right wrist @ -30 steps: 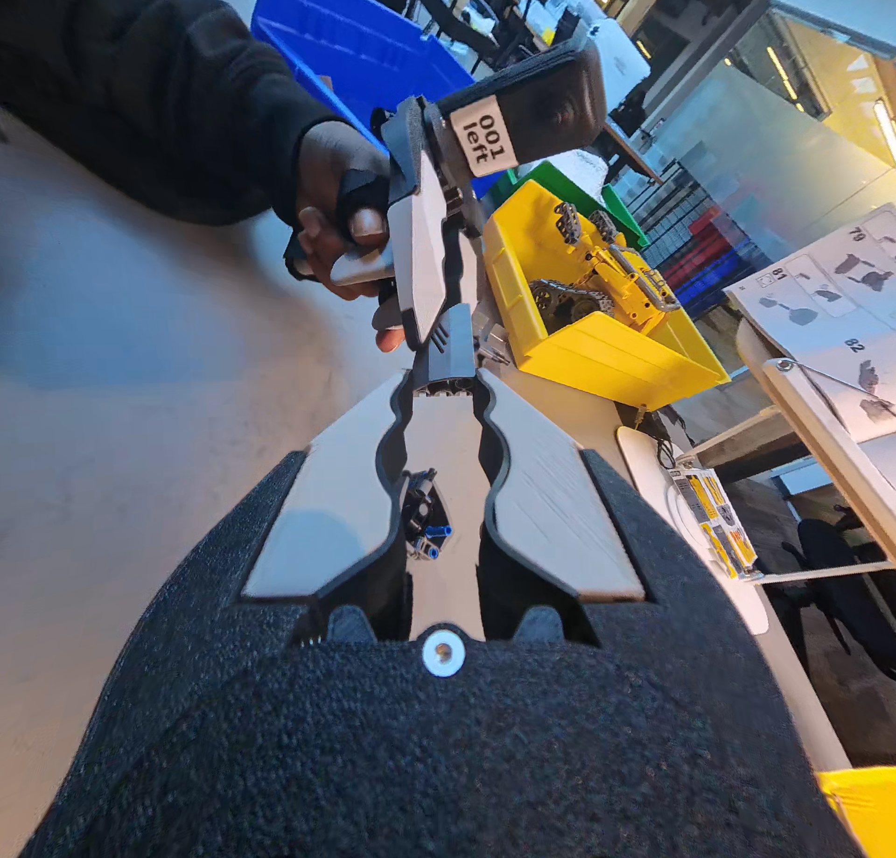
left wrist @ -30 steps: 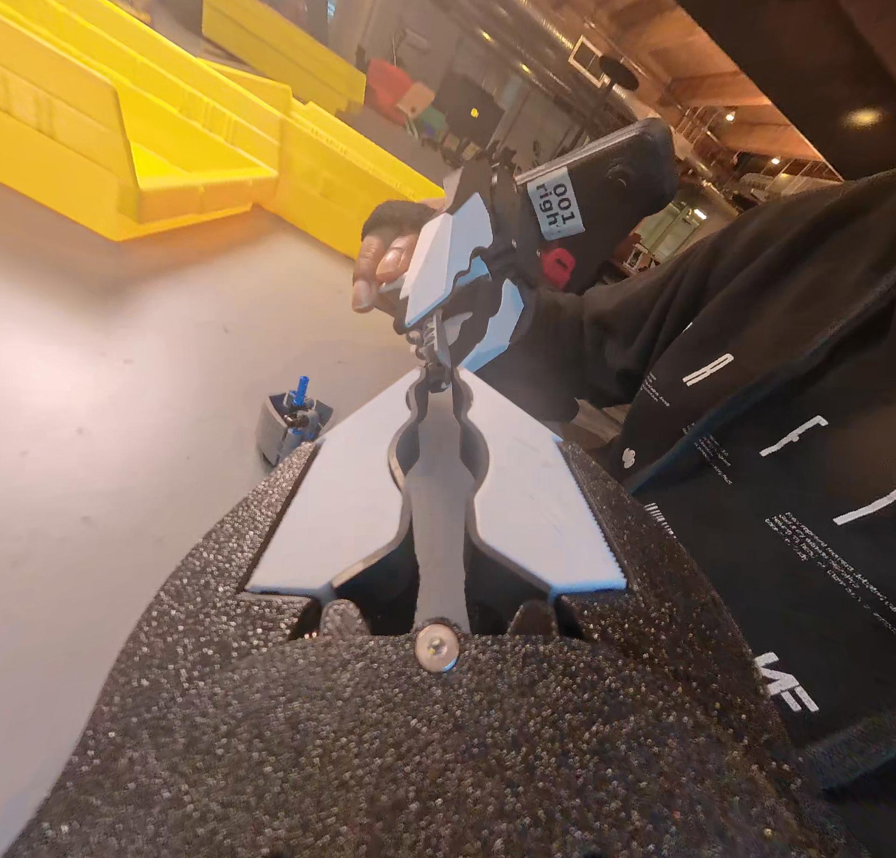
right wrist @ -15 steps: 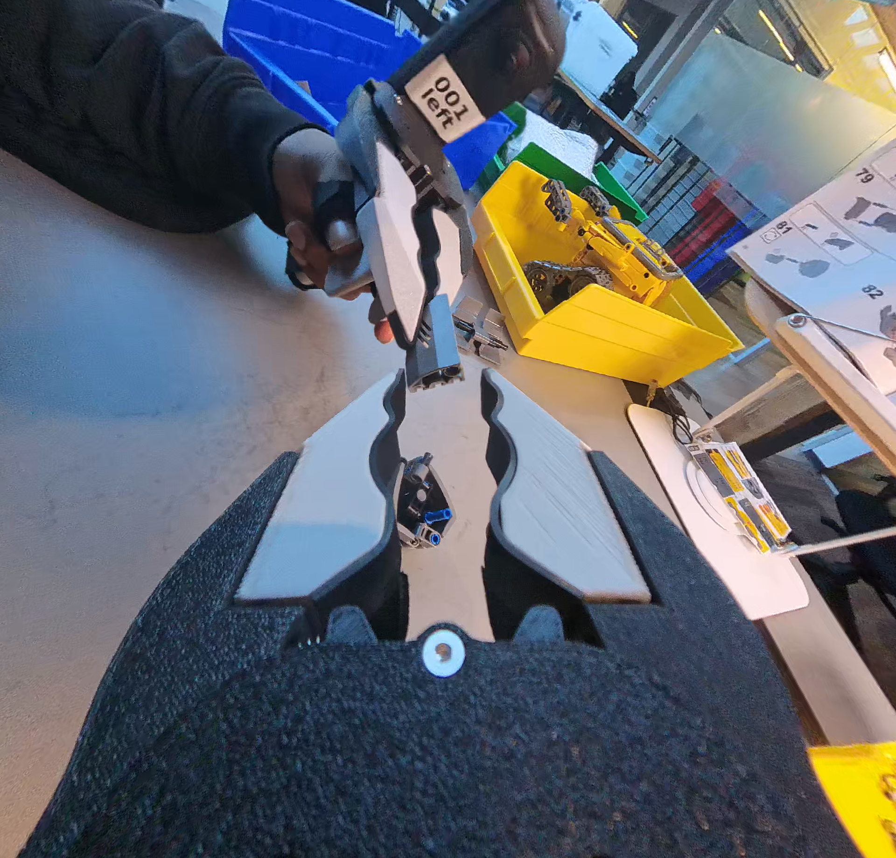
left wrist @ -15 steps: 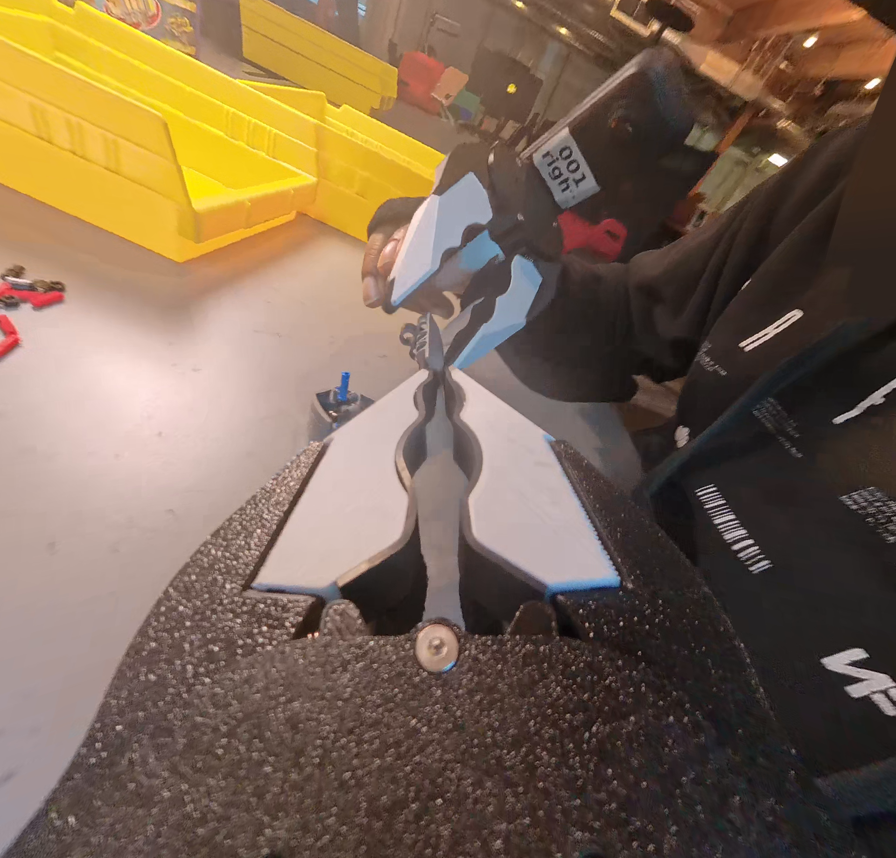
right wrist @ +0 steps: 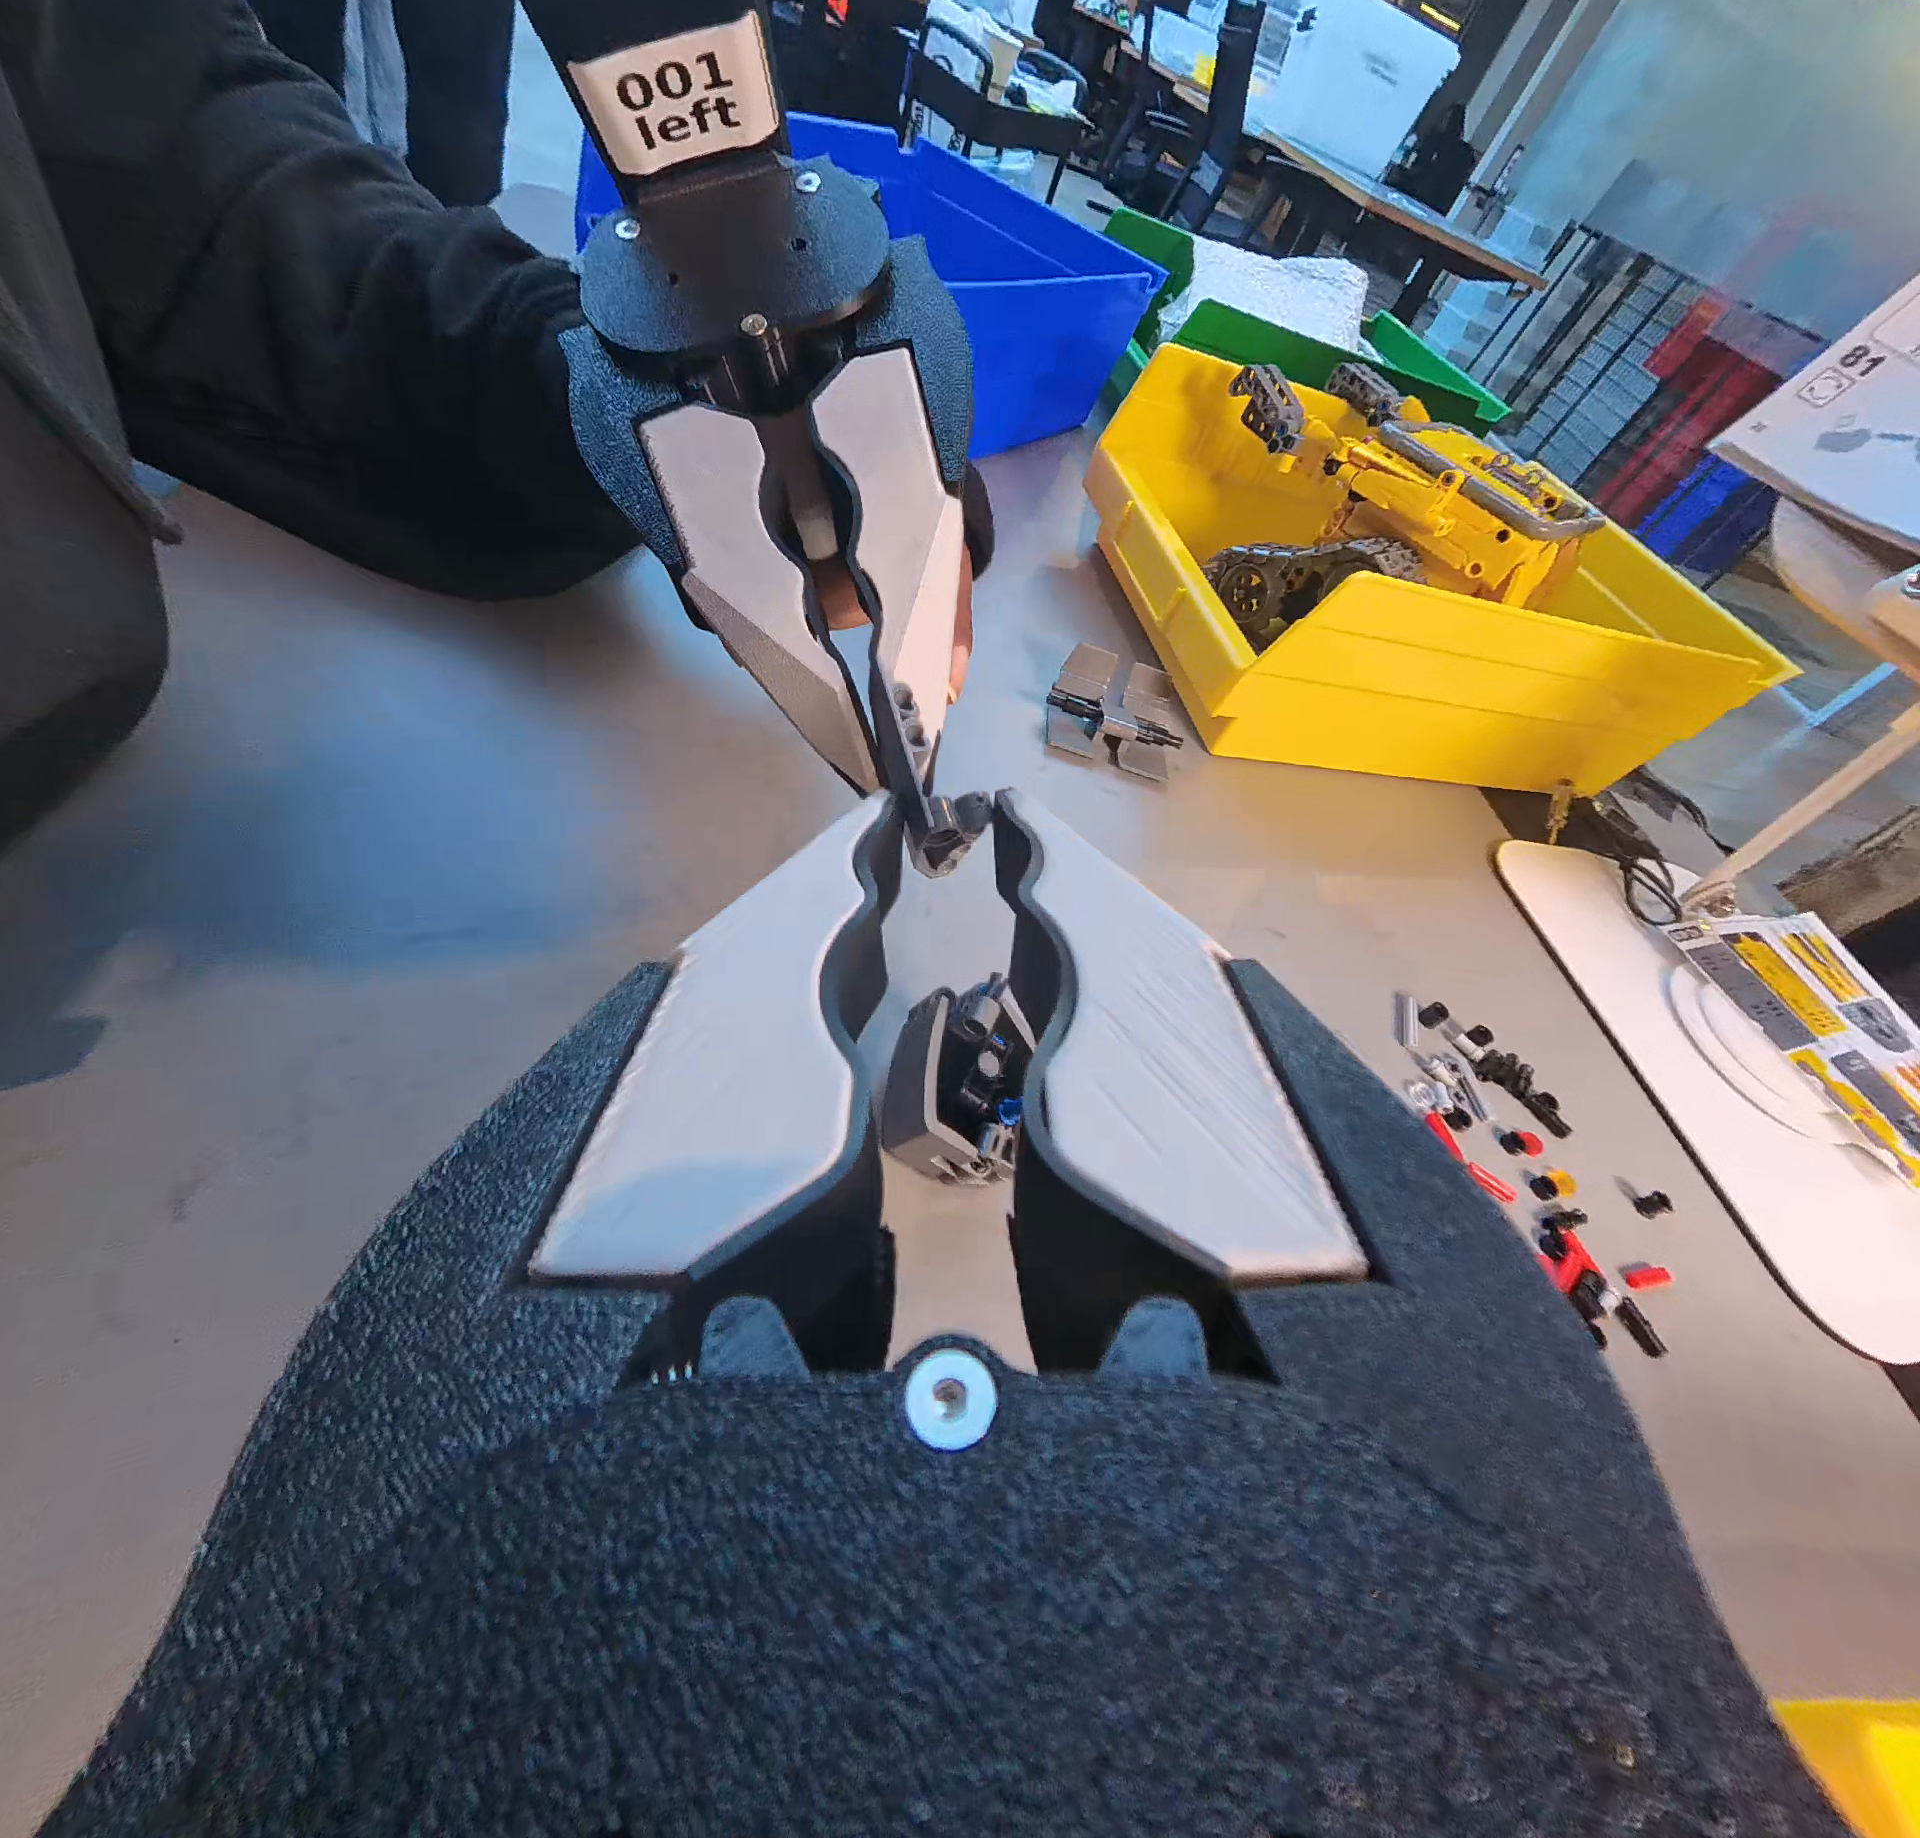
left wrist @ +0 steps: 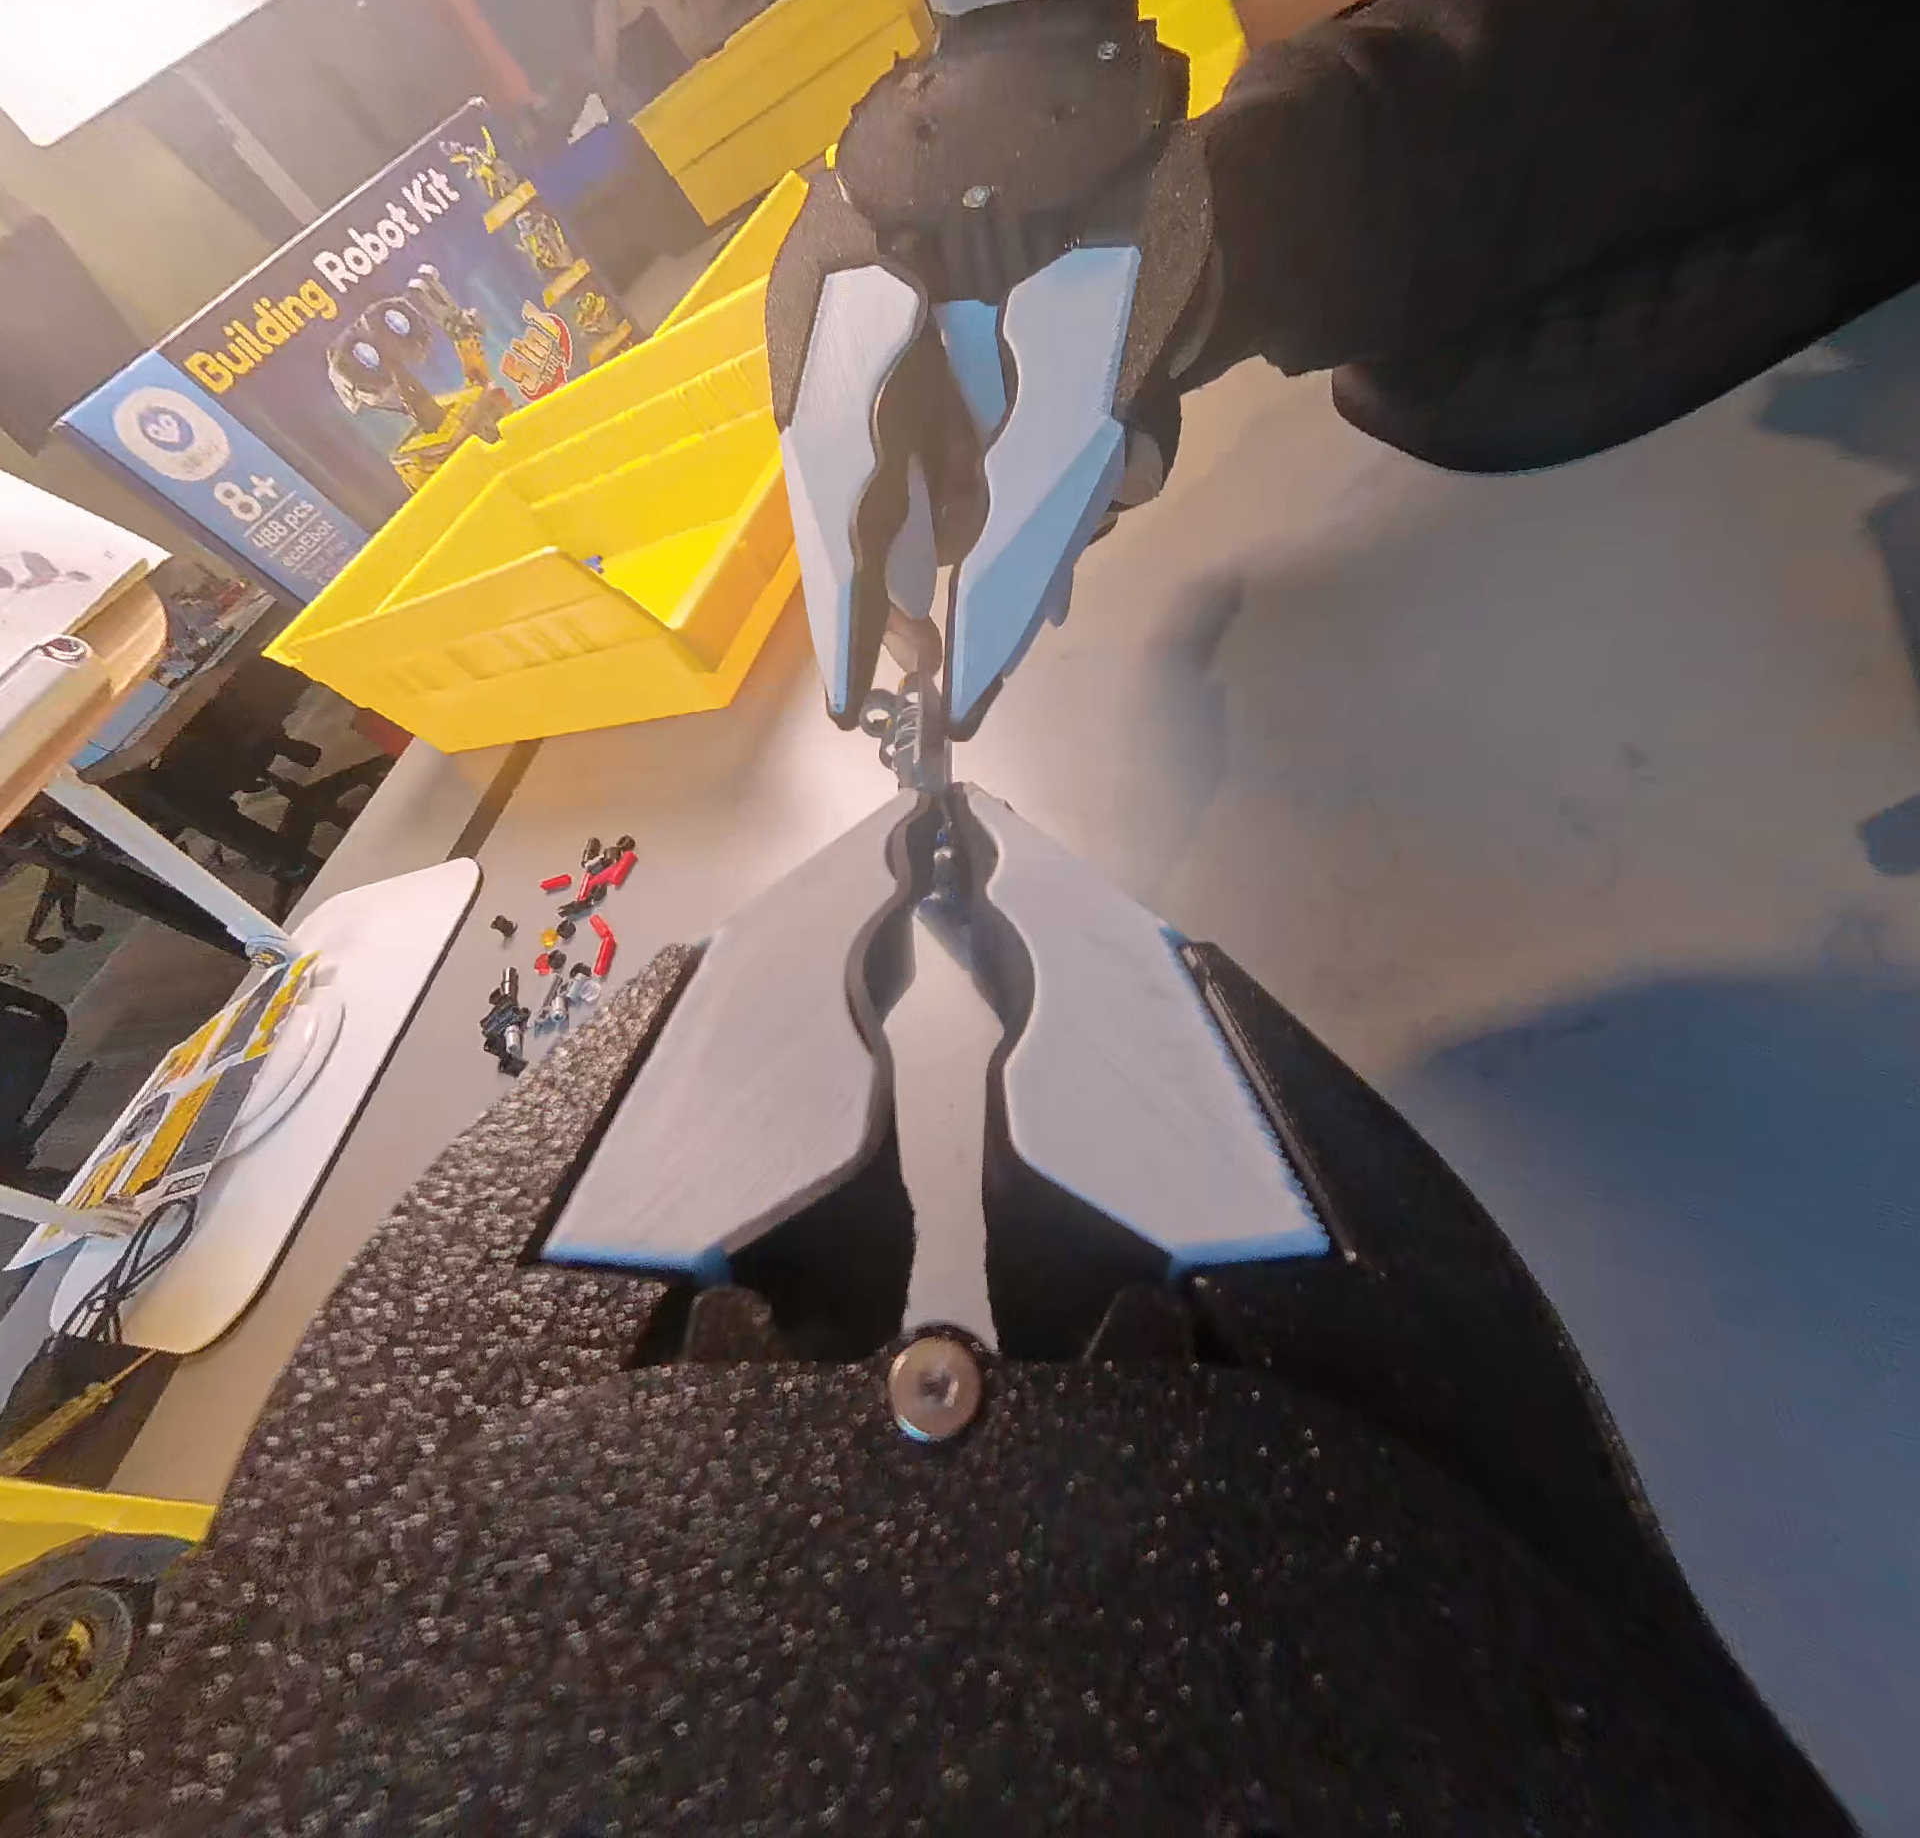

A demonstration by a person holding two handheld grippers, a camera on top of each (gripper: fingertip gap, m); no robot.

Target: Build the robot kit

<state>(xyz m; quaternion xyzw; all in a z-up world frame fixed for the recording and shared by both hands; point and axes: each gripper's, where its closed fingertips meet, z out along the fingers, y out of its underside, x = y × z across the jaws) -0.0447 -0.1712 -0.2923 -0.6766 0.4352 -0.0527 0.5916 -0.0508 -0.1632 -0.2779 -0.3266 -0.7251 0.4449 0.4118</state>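
the left gripper (right wrist: pixel 891 749) is clamped on a thin dark grey beam (right wrist: pixel 906 739) with round holes, held above the grey table (right wrist: pixel 416 853). the right gripper (right wrist: pixel 940 814) has its jaws parted, tips either side of a small dark connector (right wrist: pixel 951 827) at the beam's lower end (whether they touch it i cannot tell). directly beneath sits a grey and black block assembly (right wrist: pixel 956 1092) with a blue pin

risk, as i judge it: the beam is pinched along a narrow, smooth plastic edge, so sideways pressure could swivel it or pop it free, and it would drop onto the assembly or skitter toward the loose red and black pins (right wrist: pixel 1538 1165)

the jaw faces are pale, flat and faintly ridged; the gripper bodies are grainy black. nearby stands a glossy yellow bin (right wrist: pixel 1455 708) holding a yellow tracked model (right wrist: pixel 1382 500)
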